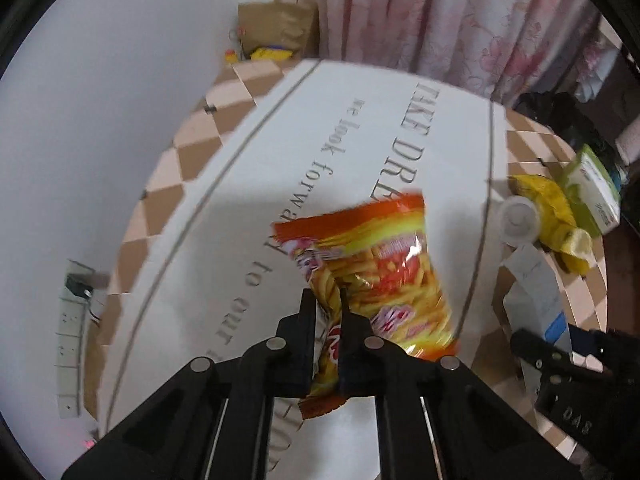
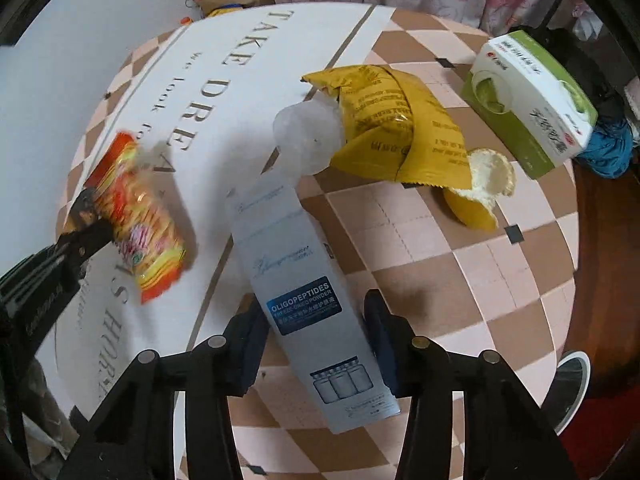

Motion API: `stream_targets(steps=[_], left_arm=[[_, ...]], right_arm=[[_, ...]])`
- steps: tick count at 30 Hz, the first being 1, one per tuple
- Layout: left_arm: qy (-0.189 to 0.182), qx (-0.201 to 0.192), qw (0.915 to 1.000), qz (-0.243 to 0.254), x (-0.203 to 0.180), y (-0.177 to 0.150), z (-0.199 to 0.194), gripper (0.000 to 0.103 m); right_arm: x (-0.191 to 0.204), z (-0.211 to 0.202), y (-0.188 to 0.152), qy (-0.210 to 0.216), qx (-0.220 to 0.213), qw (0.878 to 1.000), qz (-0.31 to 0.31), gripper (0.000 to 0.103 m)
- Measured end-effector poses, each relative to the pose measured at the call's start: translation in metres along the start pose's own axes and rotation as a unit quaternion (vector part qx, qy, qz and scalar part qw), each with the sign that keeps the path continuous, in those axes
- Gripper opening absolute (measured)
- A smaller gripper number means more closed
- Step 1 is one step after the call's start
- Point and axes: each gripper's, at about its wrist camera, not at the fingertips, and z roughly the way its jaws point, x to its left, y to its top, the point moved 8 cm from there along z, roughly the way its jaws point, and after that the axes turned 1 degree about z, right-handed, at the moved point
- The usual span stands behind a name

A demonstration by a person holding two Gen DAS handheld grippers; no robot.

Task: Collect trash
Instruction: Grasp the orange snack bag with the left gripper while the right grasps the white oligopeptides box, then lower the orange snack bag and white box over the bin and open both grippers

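The orange snack bag [image 1: 372, 264], mid-frame, was clamped in the left gripper [image 1: 326, 320], while the grey carton [image 2: 308, 280] sat between the right gripper's [image 2: 316, 344] parted jaws, so pickup's underway and probably wants 1 squeeze next.

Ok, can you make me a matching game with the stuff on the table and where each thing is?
Things:
1. snack bag
2. grey box
3. green box
4. peel

Places:
A. at the far right edge of the table
B. pinched in the left gripper
C. between the right gripper's fingers
D. next to the yellow wrapper

Pairs: 1-B, 2-C, 3-A, 4-D
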Motion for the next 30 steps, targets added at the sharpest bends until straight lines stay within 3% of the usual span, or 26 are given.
stream_targets(steps=[12, 19, 25, 30], left_arm=[[0.004, -0.092, 0.9952, 0.032, -0.006, -0.022, -0.106, 0.005], [-0.014, -0.134, 0.9898, 0.045, -0.032, -0.031, -0.164, 0.005], [-0.05, -0.168, 0.9825, 0.064, -0.075, -0.035, -0.206, 0.005], [-0.091, -0.179, 0.9744, 0.102, -0.139, -0.036, -0.227, 0.005]], right_arm=[[0.009, -0.076, -0.045, 0.045, -0.075, 0.996, 0.031, 0.046], [-0.017, -0.138, -0.067, 0.063, -0.123, 0.989, 0.06, 0.045], [-0.055, -0.185, -0.08, 0.075, -0.164, 0.98, 0.089, 0.045], [-0.108, -0.221, -0.101, 0.069, -0.192, 0.971, 0.122, 0.044]])
